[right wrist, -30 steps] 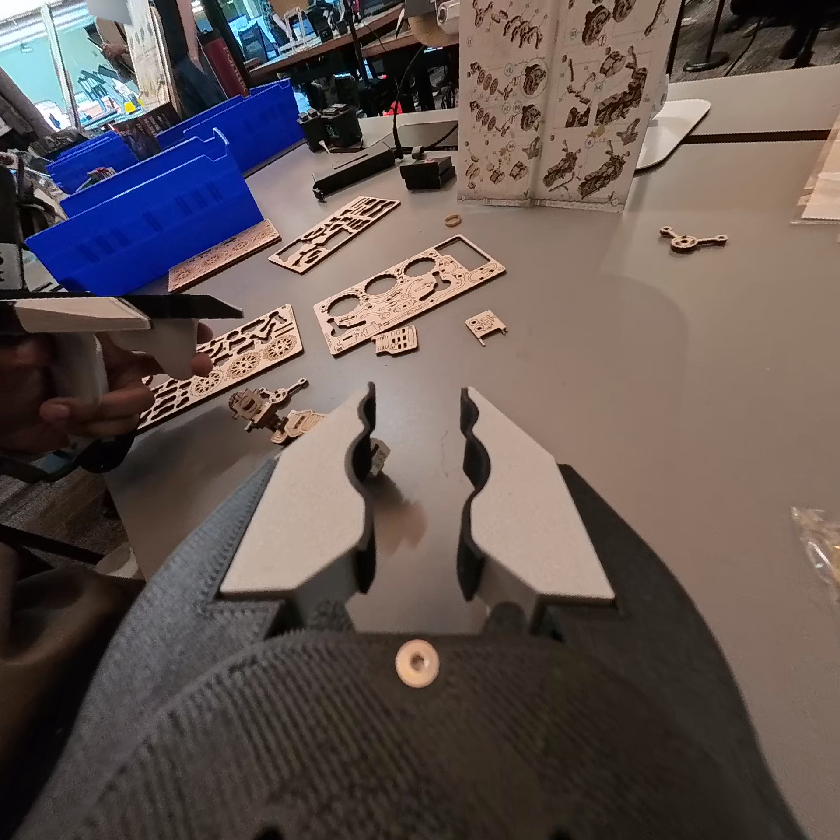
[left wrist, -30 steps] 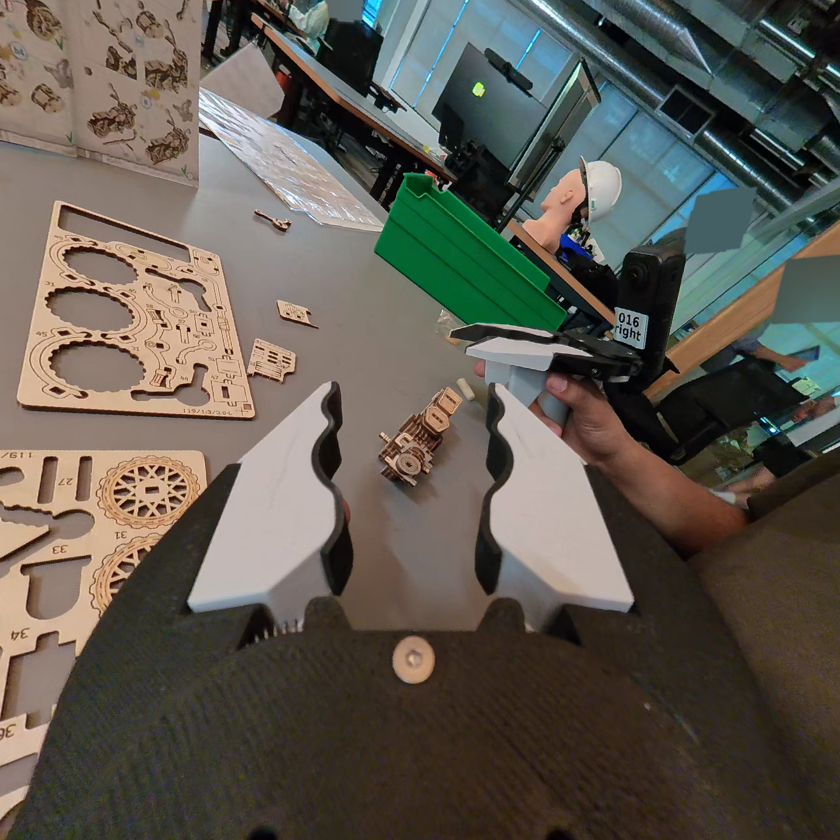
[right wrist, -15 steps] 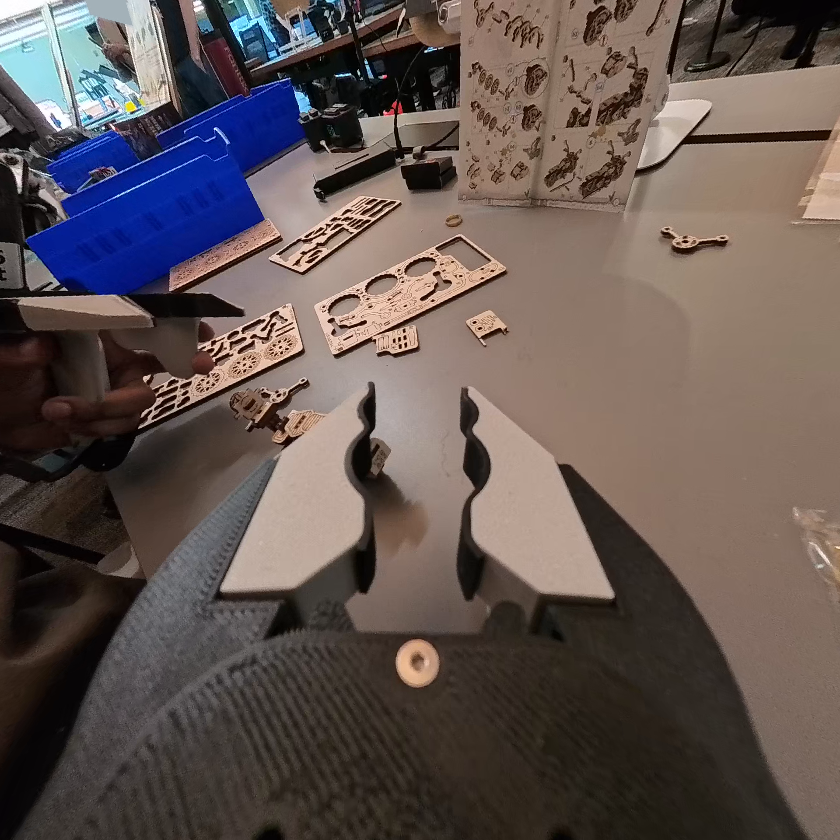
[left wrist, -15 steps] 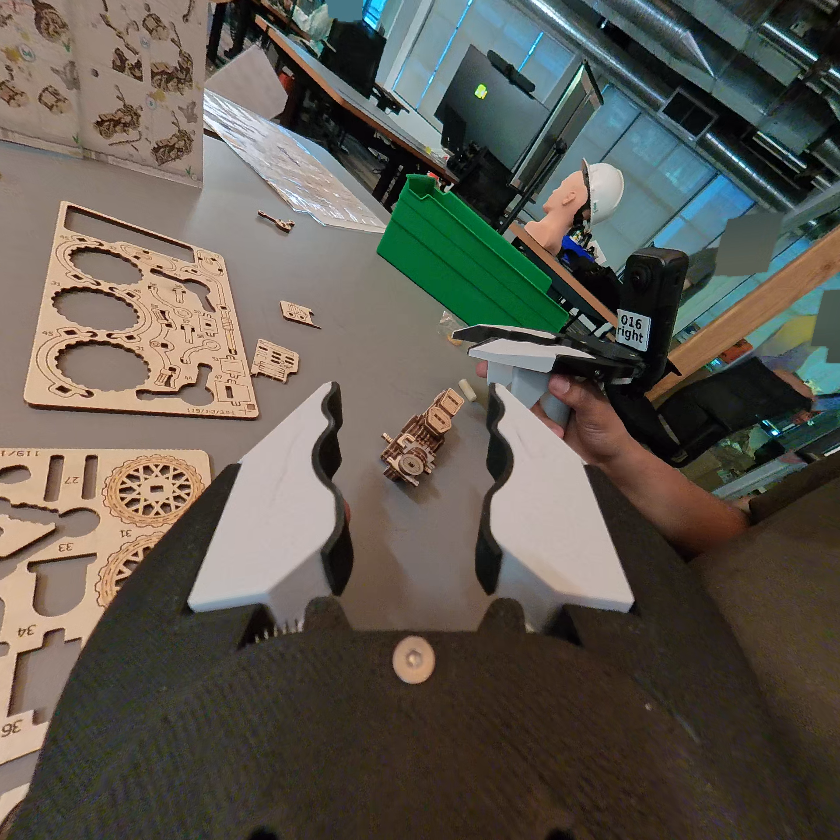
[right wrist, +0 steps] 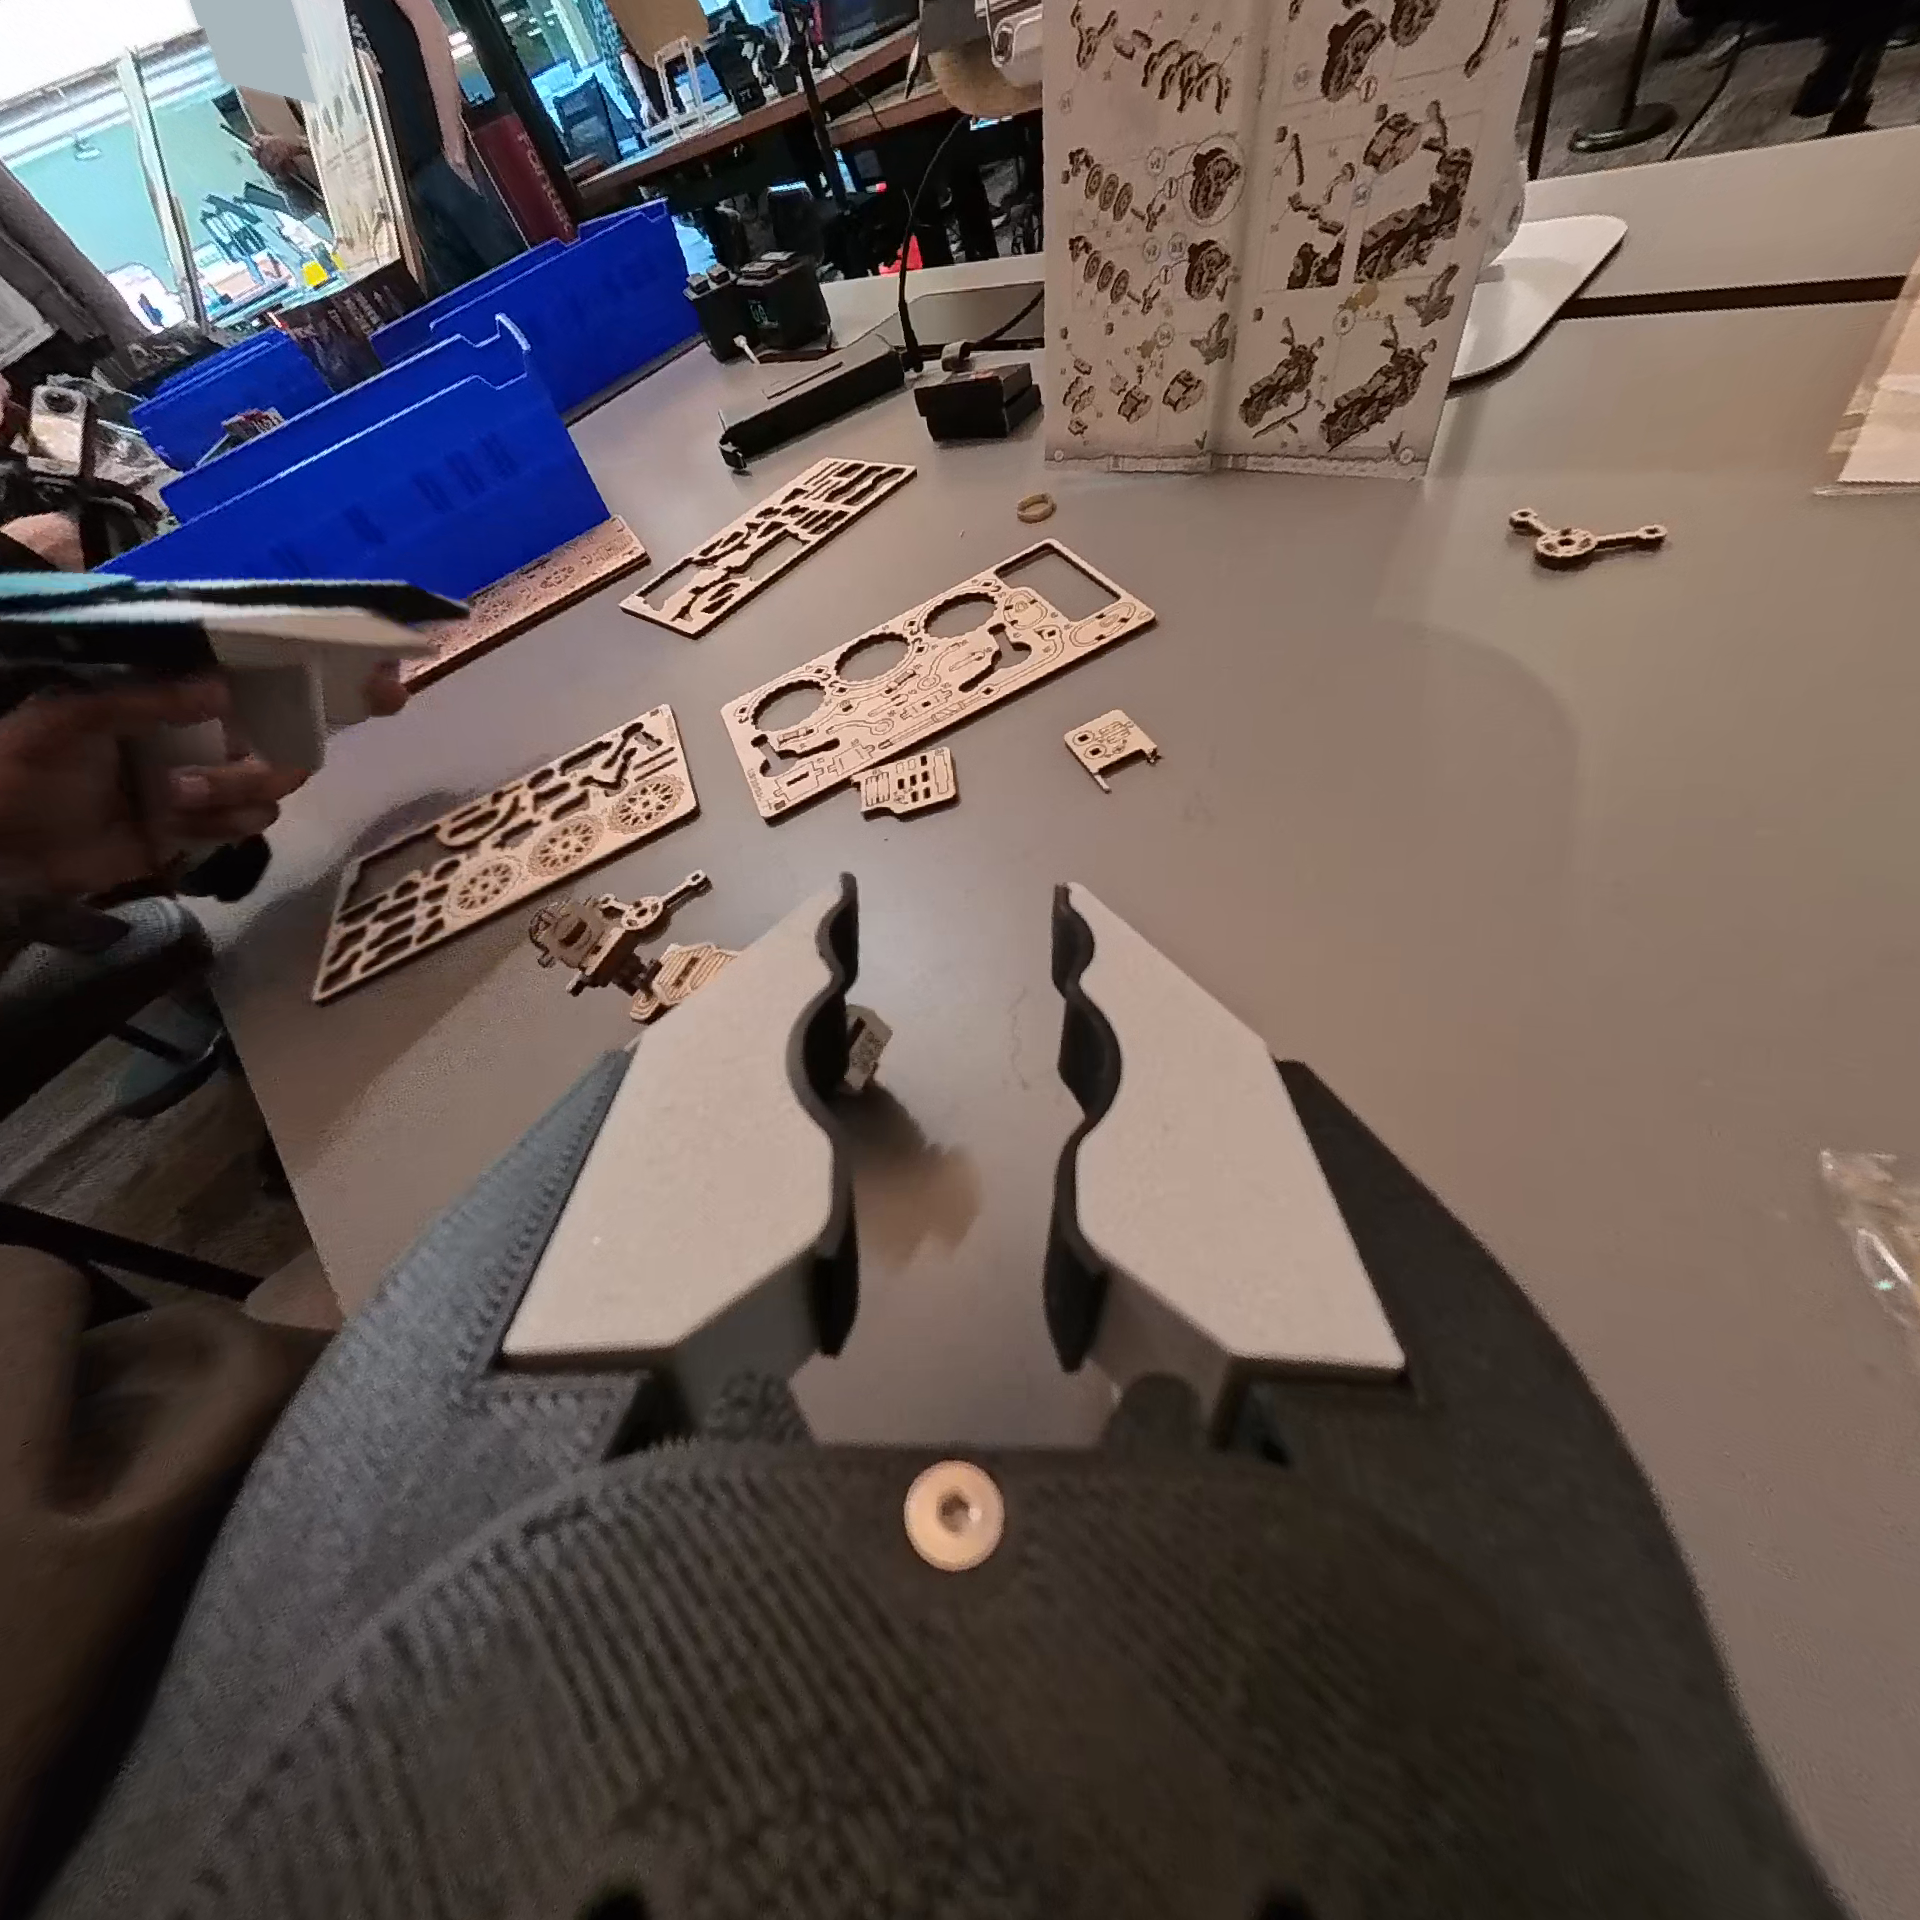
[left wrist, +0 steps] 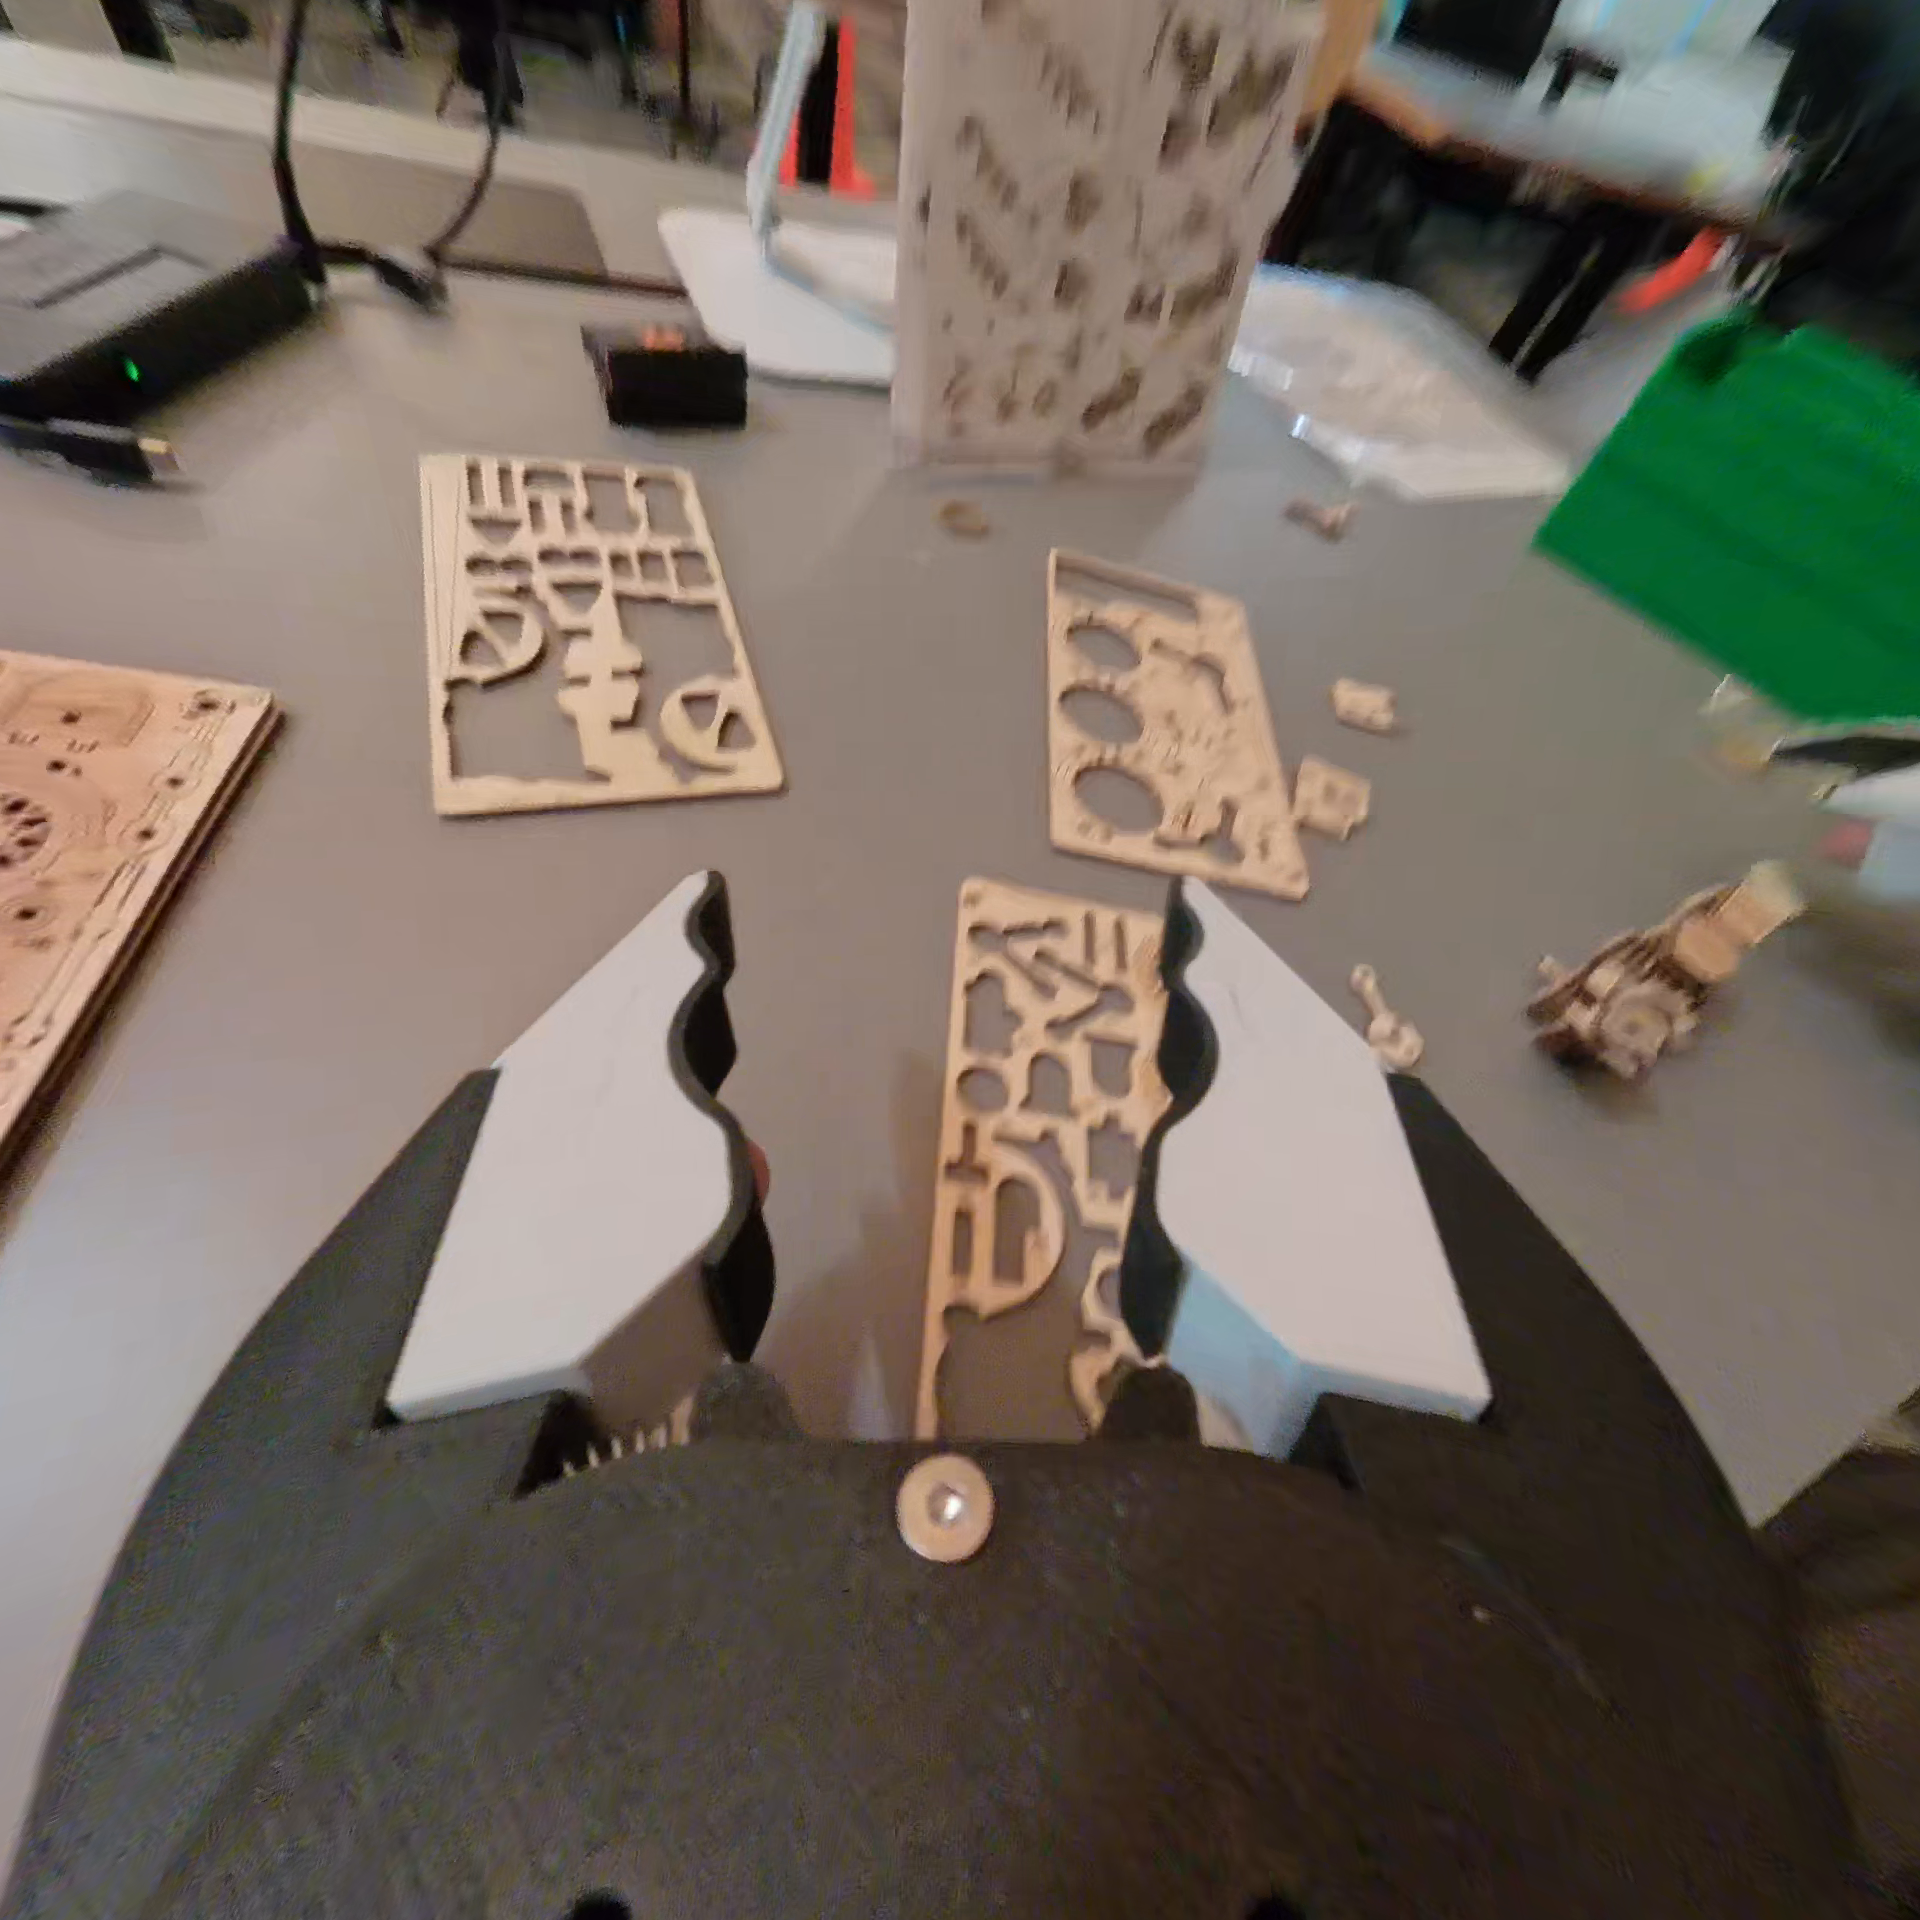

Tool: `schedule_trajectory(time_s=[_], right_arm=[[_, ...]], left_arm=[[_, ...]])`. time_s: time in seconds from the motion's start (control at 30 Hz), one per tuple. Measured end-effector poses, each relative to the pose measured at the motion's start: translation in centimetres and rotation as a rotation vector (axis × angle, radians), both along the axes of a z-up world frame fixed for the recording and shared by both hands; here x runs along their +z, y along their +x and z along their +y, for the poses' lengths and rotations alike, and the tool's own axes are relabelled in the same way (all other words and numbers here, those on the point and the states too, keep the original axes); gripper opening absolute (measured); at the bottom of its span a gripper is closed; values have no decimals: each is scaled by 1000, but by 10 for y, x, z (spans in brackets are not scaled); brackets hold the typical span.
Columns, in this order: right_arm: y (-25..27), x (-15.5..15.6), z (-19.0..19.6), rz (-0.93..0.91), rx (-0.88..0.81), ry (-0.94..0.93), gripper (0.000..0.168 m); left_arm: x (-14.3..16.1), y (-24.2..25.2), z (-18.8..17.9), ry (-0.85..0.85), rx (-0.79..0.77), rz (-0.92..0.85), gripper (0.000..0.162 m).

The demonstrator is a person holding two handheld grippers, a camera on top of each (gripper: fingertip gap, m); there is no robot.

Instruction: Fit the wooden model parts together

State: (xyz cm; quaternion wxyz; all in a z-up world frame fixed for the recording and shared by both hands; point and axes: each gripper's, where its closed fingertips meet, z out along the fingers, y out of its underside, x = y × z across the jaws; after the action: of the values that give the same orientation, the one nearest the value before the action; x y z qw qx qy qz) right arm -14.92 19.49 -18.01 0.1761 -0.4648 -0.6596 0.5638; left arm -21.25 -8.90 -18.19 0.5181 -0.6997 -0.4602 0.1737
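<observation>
My left gripper [left wrist: 945, 914] hangs over the grey table [left wrist: 883, 644] with its jaws wide apart and nothing between them. Under it lies a wooden sheet with wheel shapes [left wrist: 1039, 1122]. To the far right of it is a sheet with 3 round holes [left wrist: 1164, 727]. To the far left is another cut-out sheet [left wrist: 592, 644]. A stack of wooden sheets [left wrist: 94, 831] sits at the left edge. The small half-built wooden model [left wrist: 1652, 977] rests on the table to the right, well apart from this gripper. This view is blurry.

My right gripper [right wrist: 954, 904] is also spread apart and grips nothing. A tiny wooden piece [right wrist: 864, 1049] peeks out beside its left finger, but I cannot tell if they touch. Another small wooden assembly [right wrist: 603, 935] lies on the table to the left, near the wheel sheet. The paper instruction sheet [right wrist: 1268, 229] stands upright far away. Blue bins [right wrist: 416, 457] sit at the far left, and a green bin [left wrist: 1766, 540] at the far right.
</observation>
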Motion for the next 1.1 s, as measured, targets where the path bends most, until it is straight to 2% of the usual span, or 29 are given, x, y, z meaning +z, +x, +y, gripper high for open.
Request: schedule_trajectory(time_s=[0.03, 0.1, 0.2, 0.27, 0.53, 0.73, 0.87, 0.97, 1.1], right_arm=[[-1, -1, 0, -2, -2, 2, 37], [-3, -1, 1, -3, -9, 6, 37], [-6, 1, 3, 11, -22, 5, 36], [-8, 0, 4, 9, -28, 11, 36], [-13, -3, 5, -4, -31, 5, 36], [-11, -2, 5, -4, -26, 1, 36], [-10, 0, 3, -1, -18, -10, 36], [-10, 3, 0, 3, -6, -15, 36], [-11, 3, -6, 5, 13, -11, 35]], left_arm=[[-8, 5, -2, -49, -26, -34, 90], [-26, 23, 10, -156, -151, -87, 117], [-53, 44, 22, -430, -284, -87, 123], [-65, 47, 24, -565, -298, -86, 124], [-59, 47, 25, -466, -289, -119, 110], [-64, 42, 4, -548, -241, -131, 113], [-53, 20, -27, -569, -54, -76, 103], [-39, 5, -47, -494, 107, -35, 92], [-32, 18, -29, -373, 24, -46, 91]])
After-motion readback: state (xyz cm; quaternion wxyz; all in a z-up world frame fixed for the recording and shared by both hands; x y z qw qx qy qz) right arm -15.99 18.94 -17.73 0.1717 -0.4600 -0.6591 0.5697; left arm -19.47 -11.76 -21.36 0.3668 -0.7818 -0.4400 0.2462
